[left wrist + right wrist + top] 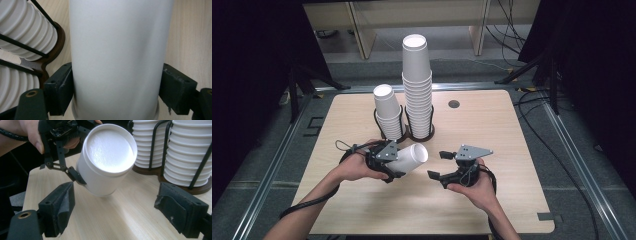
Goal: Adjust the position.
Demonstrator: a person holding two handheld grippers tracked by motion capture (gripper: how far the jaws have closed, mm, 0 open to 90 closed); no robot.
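Note:
A white paper cup (409, 157) lies on its side just above the table, with my left gripper (398, 162) shut on it. In the left gripper view both pads press the cup's wall (117, 57). The cup's closed bottom (108, 147) faces my right gripper (125, 210), whose jaws stand wide open and hold nothing. In the high view the right gripper (438, 165) is a short way right of the cup and apart from it. One finger (76, 177) of the left gripper shows against the cup's side.
Two stacks of white cups stand upside down in a black wire holder (419, 134) at the table's back middle: a tall stack (417, 85) and a shorter one (387, 112) left of it. The wooden table (492, 125) has a round hole (454, 104) at the back.

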